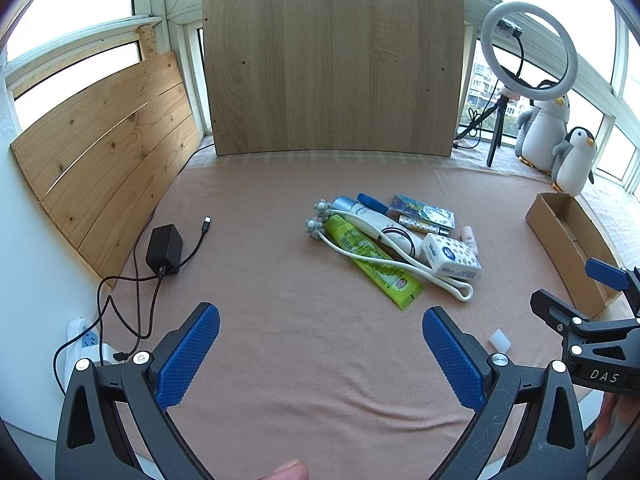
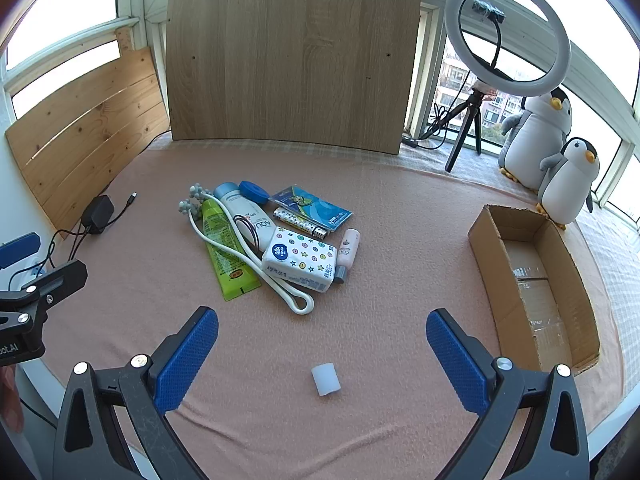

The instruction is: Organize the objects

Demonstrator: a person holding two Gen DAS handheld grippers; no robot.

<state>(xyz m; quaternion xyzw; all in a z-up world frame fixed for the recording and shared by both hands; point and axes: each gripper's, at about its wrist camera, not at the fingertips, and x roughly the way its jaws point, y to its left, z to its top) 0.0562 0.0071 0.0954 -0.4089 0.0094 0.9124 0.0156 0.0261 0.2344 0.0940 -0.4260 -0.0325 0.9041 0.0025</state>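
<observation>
Right wrist view: right gripper spread wide, holding nothing, over pink cloth; left gripper likewise spread, empty. 1 small white cap lies just ahead btwn the right fingers. Mid-cloth, 1 pile: green tube, white bottle, tissue pack, white cord, blue lid. 1 open cardboard box at right. Beyond: 2 plush penguins, 1 ring light, wood panels, windows.

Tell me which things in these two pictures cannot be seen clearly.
- White spray bottle: both views, partly covered by the white looped cord and the white tissue pack.
- Brown cardboard box: left wrist view, interior hidden by its near wall.
- White power strip: left wrist view, mostly behind the left gripper.
</observation>
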